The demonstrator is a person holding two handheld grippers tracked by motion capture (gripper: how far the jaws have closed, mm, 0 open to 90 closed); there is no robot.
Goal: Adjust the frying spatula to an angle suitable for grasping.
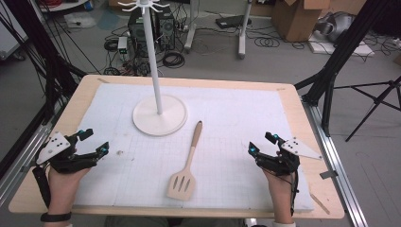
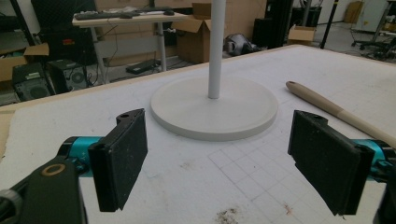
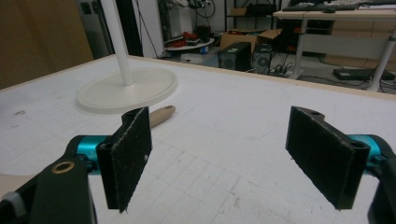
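Overhead arrangement at rest. I hold my left gripper [image 1: 94,143] at the left edge of the white gridded mat [image 1: 236,109] and my right gripper [image 1: 261,143] at its right edge; both have their jaws spread wide and hold nothing, as each gripper view confirms with mat showing between the black pads [image 2: 122,158]. The wooden slotted spatula [image 1: 187,165] lies flat on the tabletop [image 1: 312,142] between the two grippers, nearer to my right one, its slotted blade toward me and its rounded handle tip pointing toward the round base [image 1: 160,116] of the white hook stand [image 1: 153,52], just short of that base. The stand's hooks crown the pole at the far end of the table.

Risks, as I judge them: the spatula lies flush on the mat, so a shallow pinch on the thin handle may slip or scrape it sideways; a grip near the blade leaves the handle end swinging; and a careless lift toward the hooks may knock the slender pole and rock the stand.
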